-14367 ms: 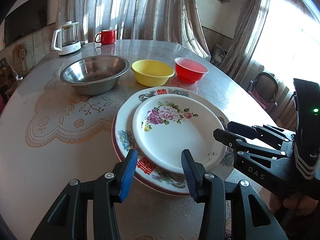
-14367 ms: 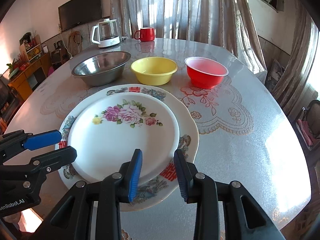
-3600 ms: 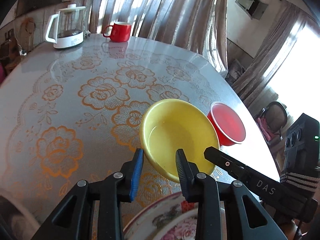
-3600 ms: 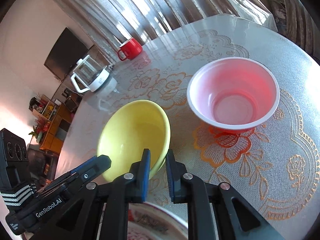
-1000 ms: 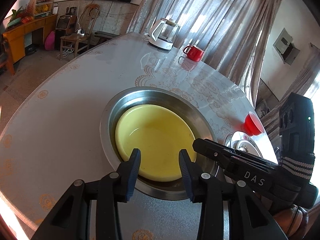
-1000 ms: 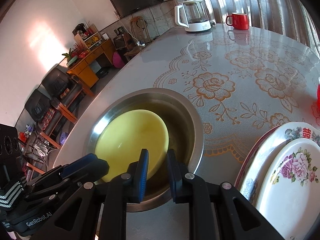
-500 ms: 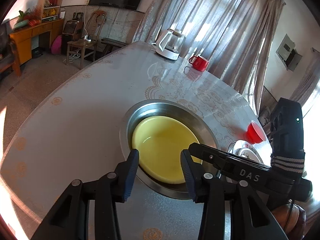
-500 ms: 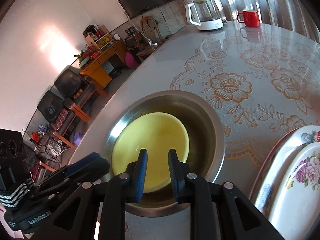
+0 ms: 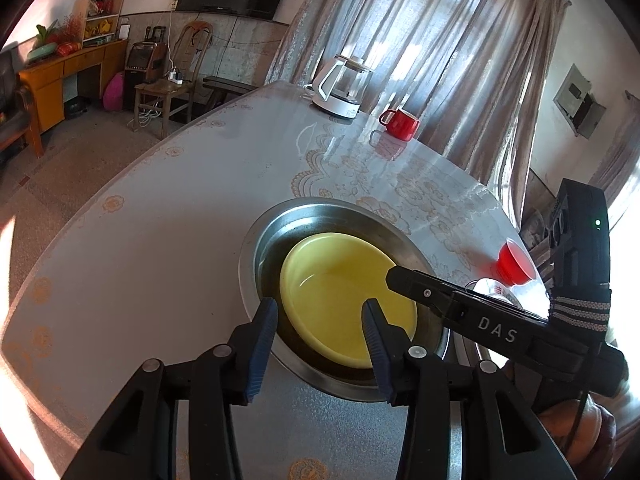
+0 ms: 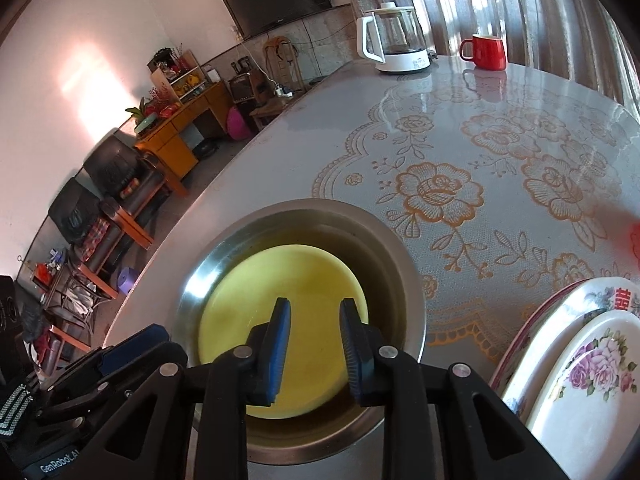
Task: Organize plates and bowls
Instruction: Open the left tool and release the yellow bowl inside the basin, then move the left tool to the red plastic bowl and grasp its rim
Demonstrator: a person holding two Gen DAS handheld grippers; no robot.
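Left wrist view: the left gripper (image 9: 320,320) hangs over the near edge of the nested bowls with its blue-padded jaws spread apart; the near rim of the yellow bowl (image 9: 340,300) shows in the gap between them, but the pads press on nothing and appear clear of it. The yellow bowl sits inside the steel basin (image 9: 276,220), which rests on the round table (image 9: 160,240) with its lace-patterned cover. From the right of this view the right gripper (image 9: 394,274) reaches in over the basin's far-right rim, its dark finger ending above the yellow bowl. Farther right the red bowl (image 9: 514,264) stands on the table, apart from the basin, with an edge of the plates just in front of it. At the far side of the table stand a glass kettle (image 9: 340,88) and a red mug (image 9: 400,124). In the right wrist view the right gripper (image 10: 314,318) points down into the yellow bowl (image 10: 240,320); its jaws are parting, a narrow gap between the blue pads, with only the bowl's inside seen through that gap and nothing pinched. The stacked plates (image 10: 580,360), the floral one on top of the larger, lie just to the right of the steel basin (image 10: 304,216).
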